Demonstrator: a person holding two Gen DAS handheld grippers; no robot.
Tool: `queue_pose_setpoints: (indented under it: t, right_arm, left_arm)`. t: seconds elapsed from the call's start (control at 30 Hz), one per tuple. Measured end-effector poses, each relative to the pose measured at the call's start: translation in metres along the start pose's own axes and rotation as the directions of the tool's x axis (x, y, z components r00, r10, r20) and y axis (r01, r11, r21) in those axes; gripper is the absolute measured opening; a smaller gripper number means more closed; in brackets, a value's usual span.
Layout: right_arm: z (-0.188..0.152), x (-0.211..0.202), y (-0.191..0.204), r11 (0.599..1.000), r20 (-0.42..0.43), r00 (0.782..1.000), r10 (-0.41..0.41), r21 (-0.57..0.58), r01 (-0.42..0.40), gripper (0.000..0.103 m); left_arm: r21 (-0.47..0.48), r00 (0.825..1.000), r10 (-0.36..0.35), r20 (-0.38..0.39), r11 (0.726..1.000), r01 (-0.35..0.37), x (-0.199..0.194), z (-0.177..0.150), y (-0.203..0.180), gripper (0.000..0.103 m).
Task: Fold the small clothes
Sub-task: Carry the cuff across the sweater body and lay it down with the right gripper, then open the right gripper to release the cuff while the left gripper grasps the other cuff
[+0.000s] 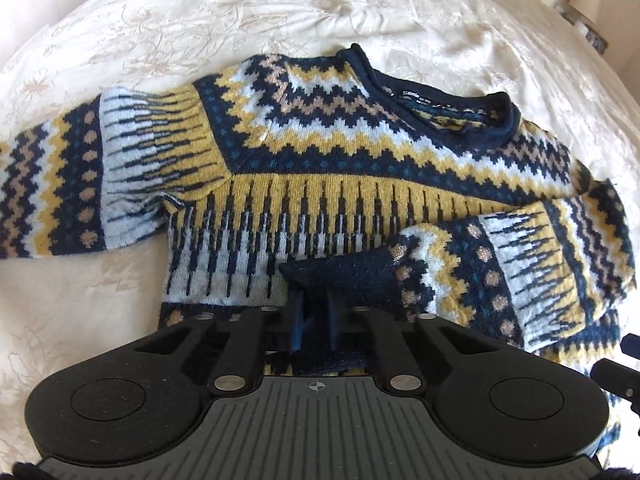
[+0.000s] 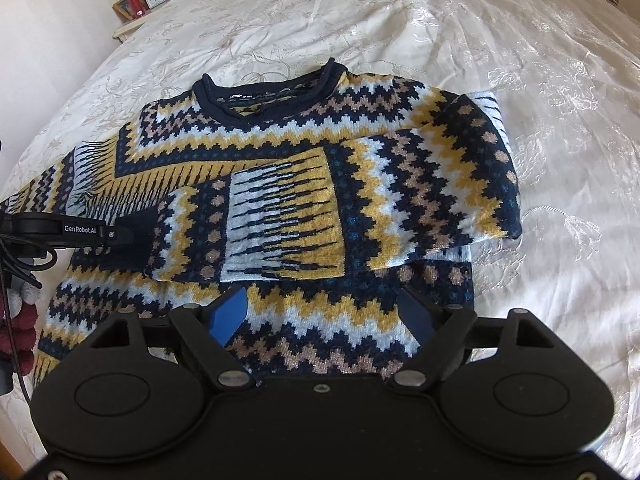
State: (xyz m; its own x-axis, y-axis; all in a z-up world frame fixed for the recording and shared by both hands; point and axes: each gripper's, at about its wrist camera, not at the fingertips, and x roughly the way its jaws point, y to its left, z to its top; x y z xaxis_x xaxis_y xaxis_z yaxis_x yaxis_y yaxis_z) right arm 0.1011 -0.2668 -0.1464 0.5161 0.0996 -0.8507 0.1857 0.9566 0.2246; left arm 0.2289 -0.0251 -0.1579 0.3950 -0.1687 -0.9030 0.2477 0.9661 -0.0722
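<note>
A navy, yellow and white patterned knit sweater point(image 1: 320, 152) lies face up on the bed; it also shows in the right wrist view point(image 2: 280, 152). Its right-hand sleeve point(image 2: 280, 224) is folded across the chest. My left gripper point(image 1: 314, 308) is shut on the navy cuff point(image 1: 344, 276) of that sleeve, over the sweater's body; it shows from the side in the right wrist view point(image 2: 132, 234). My right gripper point(image 2: 320, 312) is open and empty, just above the sweater's lower body. The other sleeve point(image 1: 56, 176) lies stretched out to the left.
A cream embroidered bedspread point(image 2: 540, 120) covers the bed all around the sweater. A bedside table with a lamp, a clock and a picture frame point(image 2: 140, 0) stands at the far left corner. Another bedside table point(image 1: 580, 12) shows at the far right.
</note>
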Motion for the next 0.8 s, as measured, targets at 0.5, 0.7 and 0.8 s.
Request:
queue_pose_setpoints:
  t: [0.5,0.7,0.8]
  right_arm:
    - [0.008,0.002,-0.018,0.999,0.013,1.000,-0.017,0.048,0.016,0.084]
    - [0.032,0.010,-0.024,0.998,0.045,0.998,-0.038,0.041,0.036,0.084]
    - [0.048,0.015,-0.029,0.998,0.062,0.997,-0.047,0.043,0.044,0.085]
  left_arm:
    - [0.044,0.974,0.060,0.217,0.997,-0.071,-0.065,0.053,0.025,0.004]
    - [-0.001,0.977,0.133,0.164,0.991,-0.135,-0.032,0.051,0.040,0.004]
    - [-0.007,0.975,0.167,0.147,0.986,-0.167,-0.022,0.052,0.045,0.004]
